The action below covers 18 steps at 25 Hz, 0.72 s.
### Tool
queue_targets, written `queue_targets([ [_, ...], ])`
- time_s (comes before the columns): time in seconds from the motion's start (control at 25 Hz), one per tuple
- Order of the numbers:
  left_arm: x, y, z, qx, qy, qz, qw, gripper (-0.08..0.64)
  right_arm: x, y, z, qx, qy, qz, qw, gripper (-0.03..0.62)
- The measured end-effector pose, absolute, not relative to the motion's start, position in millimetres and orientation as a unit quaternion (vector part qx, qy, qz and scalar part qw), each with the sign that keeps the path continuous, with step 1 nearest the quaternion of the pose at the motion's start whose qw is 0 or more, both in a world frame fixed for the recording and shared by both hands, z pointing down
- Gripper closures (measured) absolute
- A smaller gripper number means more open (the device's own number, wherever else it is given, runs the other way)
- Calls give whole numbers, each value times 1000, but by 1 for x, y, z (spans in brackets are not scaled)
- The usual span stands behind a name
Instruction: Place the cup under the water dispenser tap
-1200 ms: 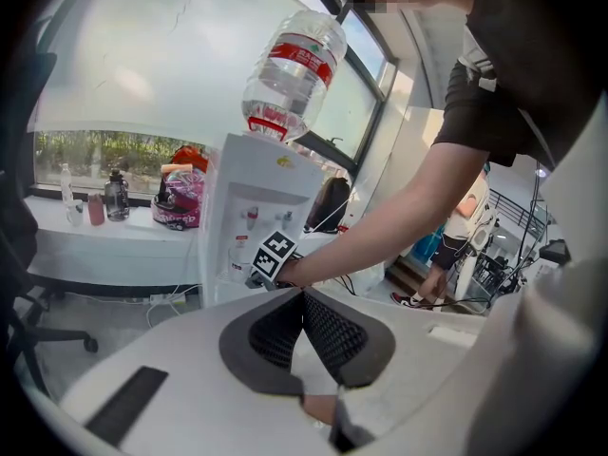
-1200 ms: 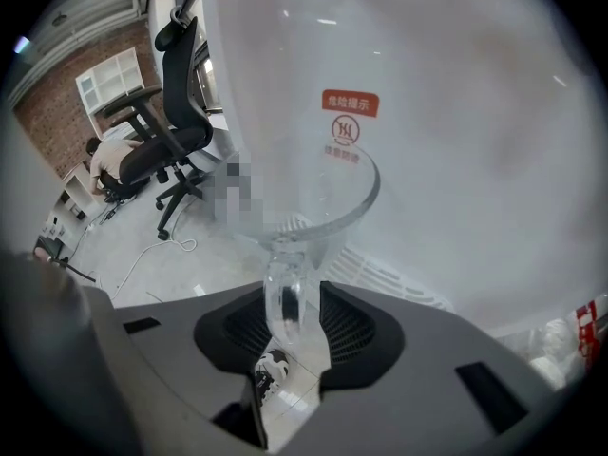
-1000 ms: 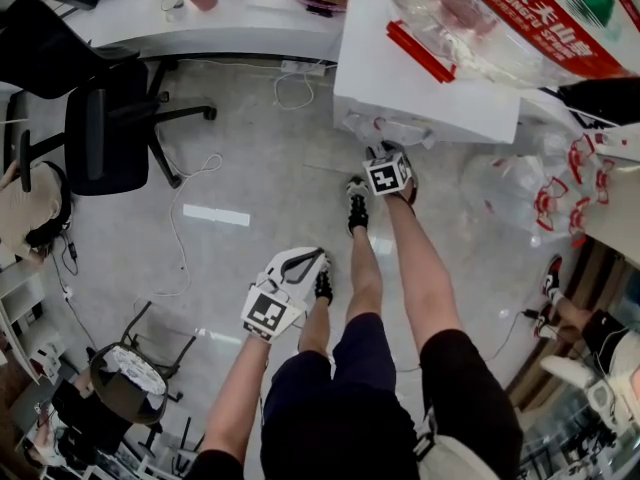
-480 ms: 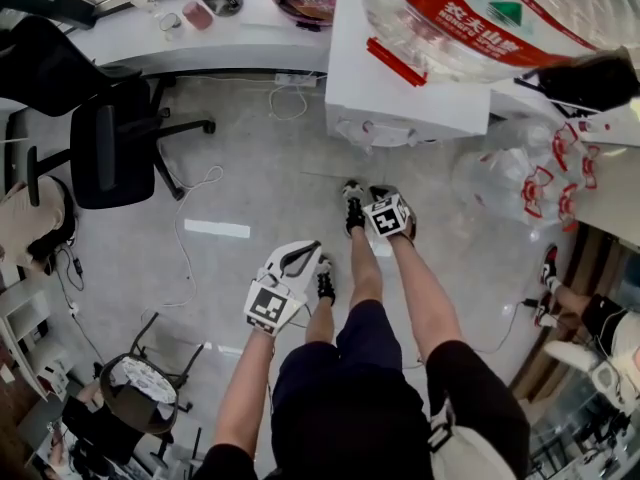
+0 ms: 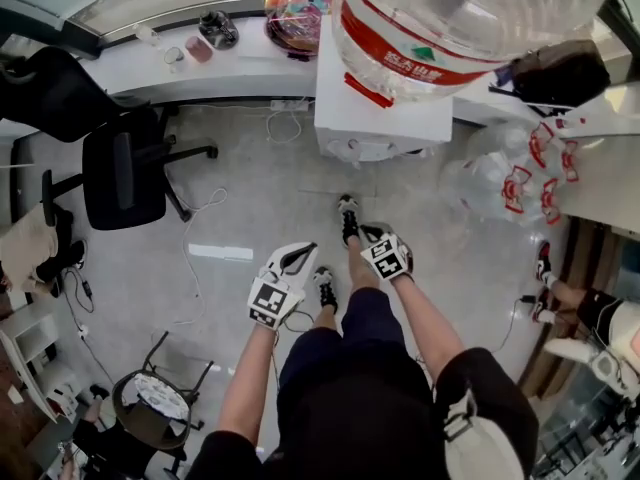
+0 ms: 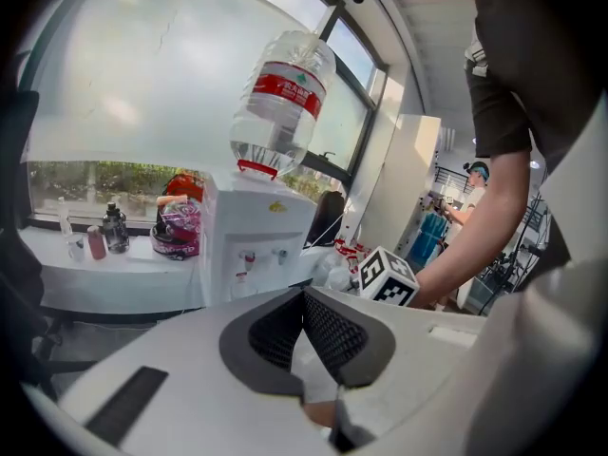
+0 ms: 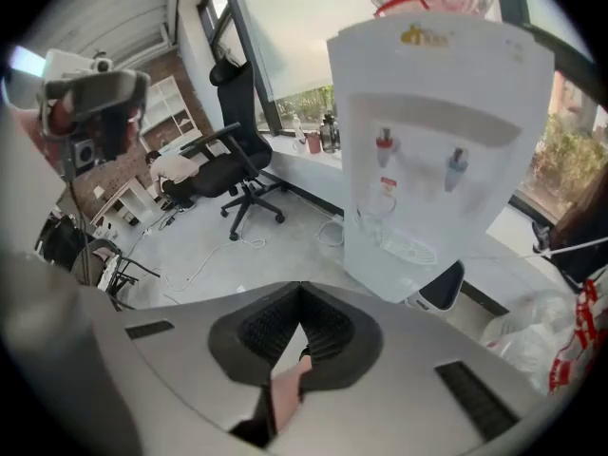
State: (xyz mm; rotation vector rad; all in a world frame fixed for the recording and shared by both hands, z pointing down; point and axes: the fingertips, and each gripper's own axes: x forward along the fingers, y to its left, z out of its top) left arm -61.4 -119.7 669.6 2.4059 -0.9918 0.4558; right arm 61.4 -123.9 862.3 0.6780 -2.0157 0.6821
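A: Two grippers are noted, both held above the floor point(image 5: 250, 218) in front of the water dispenser point(image 7: 446, 112). How are the jaws entered?

B: Left gripper point(image 6: 304, 294): the pads are seen pressed tip to tip, with nothing between them. Right gripper point(image 7: 300, 286): the jaws have just been closing and are now met. Nothing is held.

A: Where is the cup recorded?

B: Cup point(image 7: 382, 201), clear and faint, is seen upright in the dispenser's recess. It is directly below the red tap point(image 7: 384, 146) and left of the blue tap point(image 7: 457, 162). It is set at the back of the drip tray point(image 7: 414, 253); contact with the grille cannot be told. It is kept well apart from both grippers.

A: Anything noted above?

B: Large bottle point(image 5: 450, 18) is seated neck-down on the dispenser top.
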Motion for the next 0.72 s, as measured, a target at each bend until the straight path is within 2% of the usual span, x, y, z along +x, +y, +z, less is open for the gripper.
queue_targets([
  [0.36,-58,-134,614,891,-367,151,219,560,40,-145,739,279,-854,241,367,598],
  [0.72,-61,-99,566,895,-376,131,200,560,6,-144,640,268,-889,205,311,598],
])
